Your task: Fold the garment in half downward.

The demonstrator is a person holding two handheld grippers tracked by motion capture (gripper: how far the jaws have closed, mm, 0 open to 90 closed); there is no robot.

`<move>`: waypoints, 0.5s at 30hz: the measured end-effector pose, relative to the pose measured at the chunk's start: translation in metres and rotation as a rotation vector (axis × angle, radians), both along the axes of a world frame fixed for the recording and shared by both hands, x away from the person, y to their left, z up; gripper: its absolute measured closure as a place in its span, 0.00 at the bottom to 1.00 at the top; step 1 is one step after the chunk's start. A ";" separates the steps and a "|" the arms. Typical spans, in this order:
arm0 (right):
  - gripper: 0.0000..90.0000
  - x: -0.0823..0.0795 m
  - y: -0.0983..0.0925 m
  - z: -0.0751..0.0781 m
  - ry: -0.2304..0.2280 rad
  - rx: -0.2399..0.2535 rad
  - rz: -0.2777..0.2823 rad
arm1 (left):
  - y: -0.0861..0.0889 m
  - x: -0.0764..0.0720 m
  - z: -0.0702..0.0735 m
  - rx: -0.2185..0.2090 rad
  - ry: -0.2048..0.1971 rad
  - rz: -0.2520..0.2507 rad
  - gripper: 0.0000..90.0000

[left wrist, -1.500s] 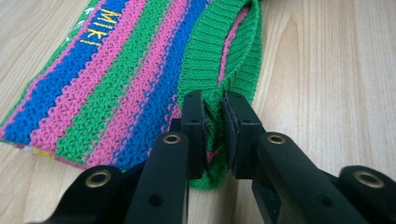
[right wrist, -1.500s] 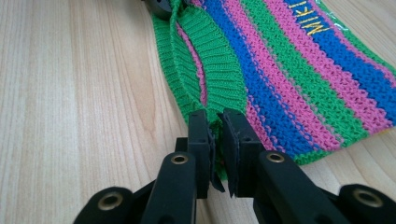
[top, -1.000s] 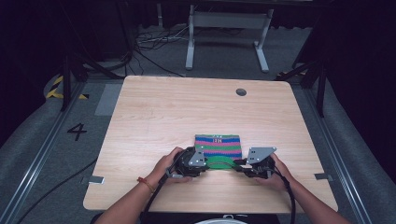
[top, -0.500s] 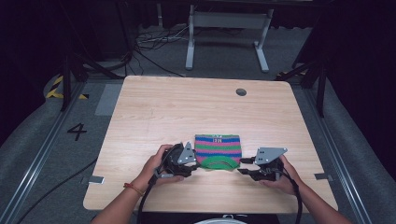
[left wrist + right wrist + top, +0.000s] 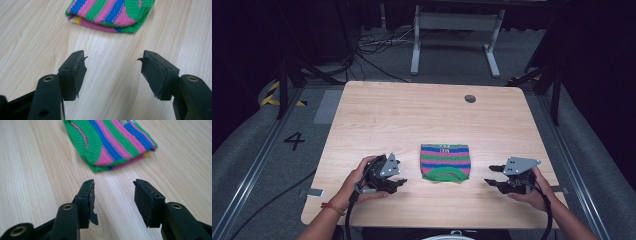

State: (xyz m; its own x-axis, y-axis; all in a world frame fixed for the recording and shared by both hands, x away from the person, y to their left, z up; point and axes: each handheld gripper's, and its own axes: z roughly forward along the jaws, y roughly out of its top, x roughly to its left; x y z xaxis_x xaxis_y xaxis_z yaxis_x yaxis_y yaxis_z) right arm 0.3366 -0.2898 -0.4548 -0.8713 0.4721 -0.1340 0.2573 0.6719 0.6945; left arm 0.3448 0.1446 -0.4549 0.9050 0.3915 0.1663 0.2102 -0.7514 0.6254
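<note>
A pale wooden worktop point(image 5: 412, 115) lies before you. A folded striped knit cloth point(image 5: 445, 162) rests flat near its front middle. Your left gripper point(image 5: 399, 181) and right gripper point(image 5: 490, 176) sit either side, apart from it, jaws released and empty.

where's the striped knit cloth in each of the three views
High view: the striped knit cloth lies folded at the table's near middle, between the left tool and right tool, touching neither.
Left gripper view: cloth at the top centre, beyond the open jaws.
Right gripper view: cloth at the top centre, beyond the open jaws.
Shared landmark: its green ribbed edge, on the light wood table.
</note>
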 end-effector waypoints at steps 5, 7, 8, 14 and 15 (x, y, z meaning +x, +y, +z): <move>0.52 -0.003 -0.020 0.000 -0.009 -0.010 -0.052 | 0.017 0.001 -0.001 0.006 0.003 0.037 0.37; 0.51 -0.004 -0.025 -0.001 -0.007 -0.007 -0.064 | 0.021 0.002 -0.002 0.018 0.005 0.046 0.37; 0.50 -0.005 -0.030 -0.002 -0.003 -0.008 -0.076 | 0.024 0.003 -0.003 0.023 0.009 0.049 0.36; 0.44 -0.012 -0.051 -0.010 -0.002 -0.016 -0.125 | 0.047 0.006 -0.009 0.013 0.019 0.109 0.33; 0.44 -0.013 -0.056 -0.011 0.004 -0.014 -0.131 | 0.051 0.006 -0.010 0.009 0.023 0.119 0.33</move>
State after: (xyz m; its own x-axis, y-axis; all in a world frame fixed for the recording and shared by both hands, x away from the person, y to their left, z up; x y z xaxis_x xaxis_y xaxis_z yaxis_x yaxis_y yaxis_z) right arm 0.3232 -0.3454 -0.4662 -0.8026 0.5802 -0.1385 0.3461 0.6422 0.6840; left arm 0.3505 0.1955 -0.4648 0.8557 0.4953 0.1496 0.3129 -0.7257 0.6128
